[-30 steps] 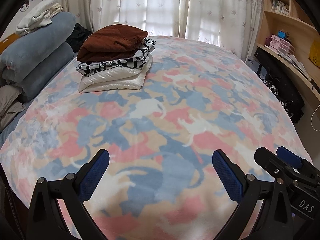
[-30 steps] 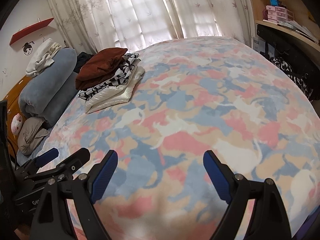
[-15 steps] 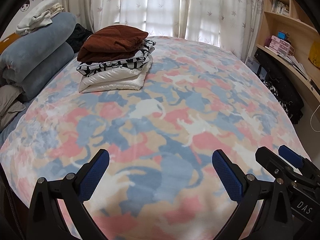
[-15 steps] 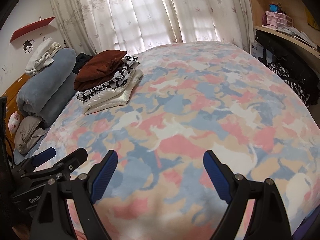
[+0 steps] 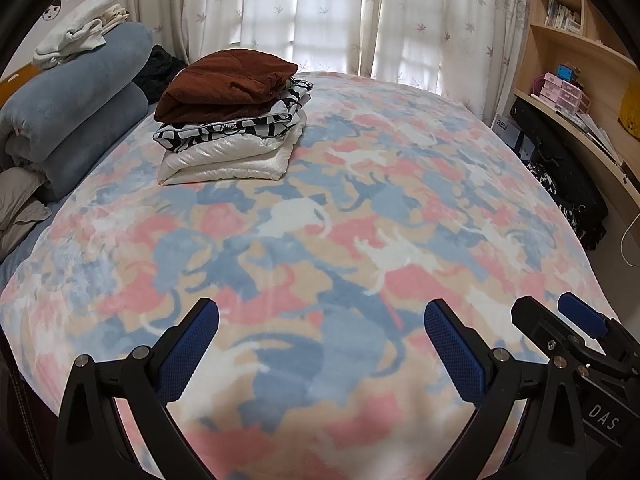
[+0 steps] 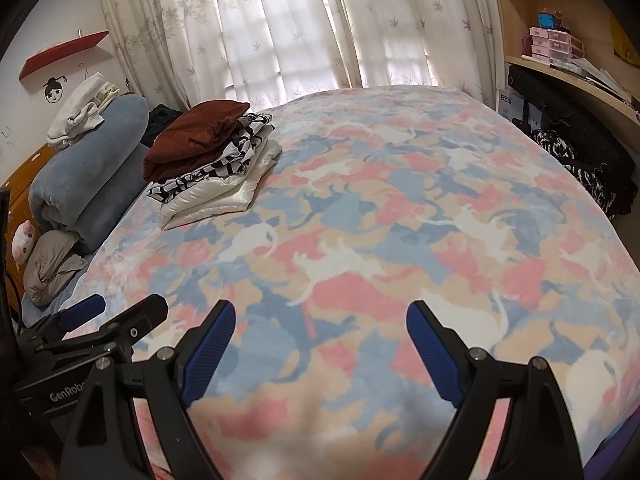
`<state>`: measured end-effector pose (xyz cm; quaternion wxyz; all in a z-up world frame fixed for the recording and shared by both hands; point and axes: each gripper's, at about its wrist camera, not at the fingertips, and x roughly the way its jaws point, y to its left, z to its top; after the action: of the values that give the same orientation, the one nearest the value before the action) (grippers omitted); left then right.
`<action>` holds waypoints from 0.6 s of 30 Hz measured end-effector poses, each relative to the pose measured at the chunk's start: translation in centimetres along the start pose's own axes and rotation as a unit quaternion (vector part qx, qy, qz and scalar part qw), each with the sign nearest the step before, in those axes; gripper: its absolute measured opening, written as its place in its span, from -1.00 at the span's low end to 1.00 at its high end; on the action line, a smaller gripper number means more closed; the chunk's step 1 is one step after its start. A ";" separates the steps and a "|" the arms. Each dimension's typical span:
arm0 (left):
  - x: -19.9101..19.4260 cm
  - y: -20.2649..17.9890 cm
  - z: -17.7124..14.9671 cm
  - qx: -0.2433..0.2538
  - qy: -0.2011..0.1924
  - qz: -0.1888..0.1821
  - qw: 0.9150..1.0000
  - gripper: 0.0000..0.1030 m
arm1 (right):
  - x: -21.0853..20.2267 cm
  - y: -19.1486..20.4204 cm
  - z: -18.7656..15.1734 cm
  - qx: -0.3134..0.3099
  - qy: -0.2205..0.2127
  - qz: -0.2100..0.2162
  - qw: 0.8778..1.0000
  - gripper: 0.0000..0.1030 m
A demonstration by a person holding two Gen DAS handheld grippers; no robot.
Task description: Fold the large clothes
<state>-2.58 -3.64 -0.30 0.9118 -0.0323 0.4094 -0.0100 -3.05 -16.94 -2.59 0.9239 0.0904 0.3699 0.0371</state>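
Left wrist view: the left tool (image 5: pixel 320 344) hovers low over the near edge of the bed (image 5: pixel 360 240), its blue-padded fingers (image 5: pixel 188 350) spread wide apart and gripping nothing. The right tool (image 5: pixel 576 332) shows at the near right, just beside it, also over the bed edge. The clothes the task concerns sit as a folded stack (image 5: pixel 228 120) at the far left of the bed: a brown garment (image 5: pixel 224 80) on top, a black-and-white one (image 5: pixel 236 128) beneath, a shiny white padded one (image 5: pixel 224 160) at the bottom. The pile looks set aside there to keep the wide middle of the fleece blanket free as a folding surface. Rolled blue bedding (image 5: pixel 76 108) lies along the left side, with white cloth (image 5: pixel 76 28) heaped on top. Curtains (image 5: pixel 320 12) cover the far window; wooden shelves (image 5: pixel 580 60) line the right wall.

Right wrist view: the right tool (image 6: pixel 320 340) is likewise parted, its fingers (image 6: pixel 208 354) empty above the pink, blue and beige blanket. The left tool (image 6: pixel 116 320) juts in at the near left. The stack (image 6: pixel 208 160) lies far left, well apart from both tools, edges roughly squared. No unfolded garment is visible on the bed, so the folding appears either finished or waiting on the next piece. A red wall shelf (image 6: pixel 60 56) hangs at far left, grey cushions (image 6: pixel 48 268) rest at the left edge, and a dark bag (image 6: pixel 572 120) sits below the desk at right
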 end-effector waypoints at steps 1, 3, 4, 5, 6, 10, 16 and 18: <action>0.0 0.0 0.0 0.000 0.000 0.000 1.000 0.98 | 0.0 0.1 -0.1 0.000 0.000 -0.001 1.000 0.71; 0.0 0.1 0.0 0.000 0.001 -0.001 1.000 0.98 | 0.0 0.1 -0.1 0.000 -0.001 0.000 1.000 0.71; 0.0 0.0 0.0 0.000 0.001 -0.001 1.000 0.98 | 0.0 0.2 -0.1 0.000 -0.001 -0.001 1.000 0.71; 0.1 0.1 0.1 0.001 0.000 -0.001 1.000 0.98 | 0.0 0.2 -0.1 0.000 -0.001 -0.001 1.000 0.71; 0.1 0.1 0.1 0.001 0.001 0.000 1.000 0.98 | 0.0 0.1 0.0 0.000 -0.001 -0.001 1.000 0.71; 0.0 0.1 0.0 0.000 0.001 -0.001 1.000 0.98 | 0.1 0.0 -0.1 0.001 0.000 0.000 1.000 0.71; 0.2 0.2 0.1 0.001 0.001 -0.001 1.000 0.98 | 0.2 -0.1 -0.1 0.001 0.003 0.000 1.000 0.71; 0.2 0.3 0.1 0.002 0.002 -0.001 1.000 0.98 | 0.3 -0.4 -0.2 0.002 0.003 0.001 1.000 0.71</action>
<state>-2.40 -3.38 -0.39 0.9109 -0.0308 0.4113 -0.0114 -2.95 -17.25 -3.06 0.9225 0.0923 0.3730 0.0374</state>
